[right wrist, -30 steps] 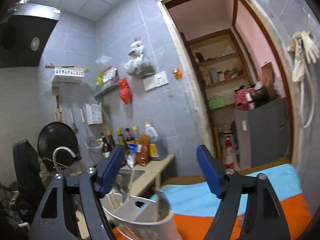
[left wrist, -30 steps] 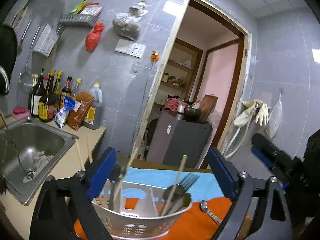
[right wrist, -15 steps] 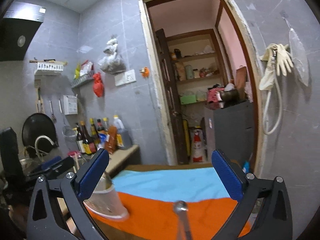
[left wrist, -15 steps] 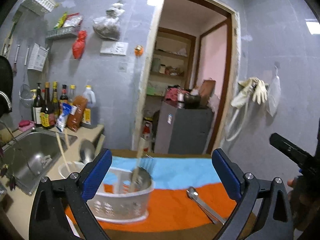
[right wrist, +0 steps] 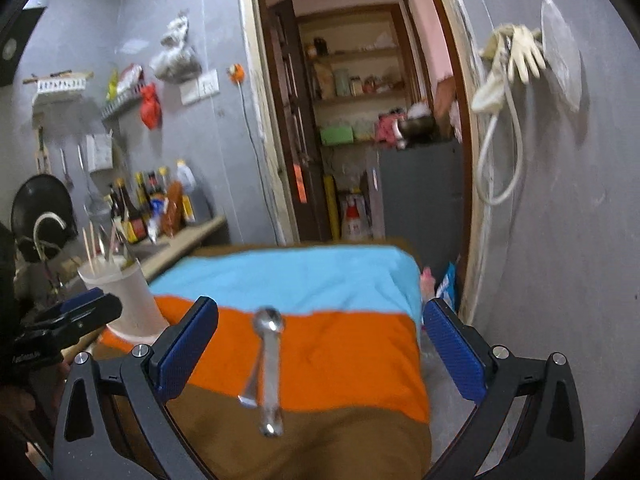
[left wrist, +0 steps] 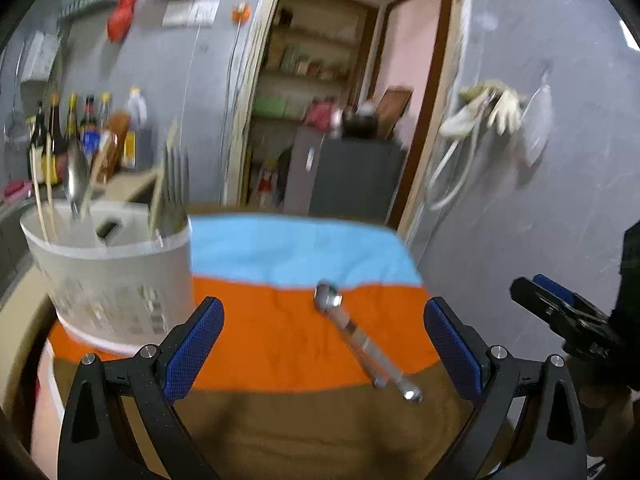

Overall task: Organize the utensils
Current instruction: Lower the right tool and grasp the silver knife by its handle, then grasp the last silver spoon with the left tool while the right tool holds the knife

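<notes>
Both tools have drawn back from the basket (left wrist: 116, 276), which now stands ahead-left of the left tool (left wrist: 322, 344), its fingers spread wide on nothing. One spoon (left wrist: 362, 340) lies flat on the cloth (left wrist: 280, 336) between them. Thin, stiff, slippery metal, probably light: pinch mid-handle. Right tool (right wrist: 320, 348) gapes empty over it. Desk edge drops off just right; open room ahead.

Black gripper (left wrist: 323, 338), apparently blue-padded fingers (left wrist: 194, 346).
</notes>
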Demonstrator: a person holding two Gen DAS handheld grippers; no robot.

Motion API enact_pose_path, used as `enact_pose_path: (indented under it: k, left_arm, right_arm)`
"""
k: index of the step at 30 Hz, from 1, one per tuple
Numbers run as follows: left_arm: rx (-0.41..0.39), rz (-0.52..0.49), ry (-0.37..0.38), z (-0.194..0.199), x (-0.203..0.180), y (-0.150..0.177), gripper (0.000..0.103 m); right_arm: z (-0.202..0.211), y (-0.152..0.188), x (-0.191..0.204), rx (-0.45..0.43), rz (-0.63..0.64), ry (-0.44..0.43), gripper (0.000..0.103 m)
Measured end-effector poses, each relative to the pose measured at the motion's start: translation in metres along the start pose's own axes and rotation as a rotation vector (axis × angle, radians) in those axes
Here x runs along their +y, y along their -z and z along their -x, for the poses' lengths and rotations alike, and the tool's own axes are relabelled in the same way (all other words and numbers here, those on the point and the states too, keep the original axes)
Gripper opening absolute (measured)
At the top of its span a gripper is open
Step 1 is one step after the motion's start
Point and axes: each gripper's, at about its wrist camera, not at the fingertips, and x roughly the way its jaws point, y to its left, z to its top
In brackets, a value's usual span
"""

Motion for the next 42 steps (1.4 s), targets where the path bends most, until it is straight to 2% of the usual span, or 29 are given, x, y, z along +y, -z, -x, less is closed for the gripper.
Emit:
enact_pose_path:
  k: [2,7,8,11,14,23,28,32,34,35,36,39,42]
  left_arm:
    - [0.075,0.01,0.016,-0.017,0.0,0.008,0.098]
    - [0.161,0.028,-0.032,-0.042,0.003,0.019,0.098]
    - [0.175,0.029,-0.049,-0.046,0.005,0.022,0.098]
    - [0.203,0.045,-0.088,-0.056,0.011,0.029,0.098]
    - [0.227,0.07,-0.108,-0.063,0.018,0.031,0.098]
    - [0.284,0.107,-0.134,-0.078,0.028,0.031,0.097]
    - [0.278,0.106,-0.126,-0.078,0.027,0.029,0.097]
    - [0.273,0.089,-0.089,-0.083,0.022,0.026,0.097]
    - [0.266,0.083,-0.056,-0.086,0.019,0.023,0.091]
    - [0.265,0.079,-0.044,-0.088,0.017,0.021,0.089]
    - [0.268,0.075,-0.031,-0.091,0.016,0.02,0.085]
    - [0.291,0.073,0.005,-0.103,0.015,0.016,0.076]
    - [0.319,0.077,0.043,-0.116,0.015,0.012,0.065]
  right_arm:
    - [-0.012,0.012,-0.006,0.074,-0.006,-0.008,0.103]
    - [-0.043,0.036,-0.011,0.26,0.01,-0.021,0.103]
    - [-0.046,0.039,-0.012,0.28,0.014,-0.025,0.101]
    - [-0.066,0.049,-0.01,0.374,0.031,-0.078,0.084]
    - [-0.08,0.058,-0.006,0.429,0.055,-0.104,0.076]
    - [-0.11,0.064,0.016,0.5,0.134,-0.148,0.068]
    - [-0.126,0.062,0.029,0.525,0.203,-0.106,0.064]
    - [-0.131,0.06,0.026,0.519,0.199,-0.067,0.045]
    - [-0.131,0.059,0.021,0.516,0.187,-0.066,0.034]
    - [-0.131,0.059,0.018,0.513,0.183,-0.061,0.024]
    - [-0.131,0.058,0.014,0.512,0.181,-0.052,0.02]
    - [-0.131,0.057,0.004,0.511,0.142,-0.062,0.013]
    - [-0.129,0.055,-0.005,0.503,0.113,-0.038,0.012]
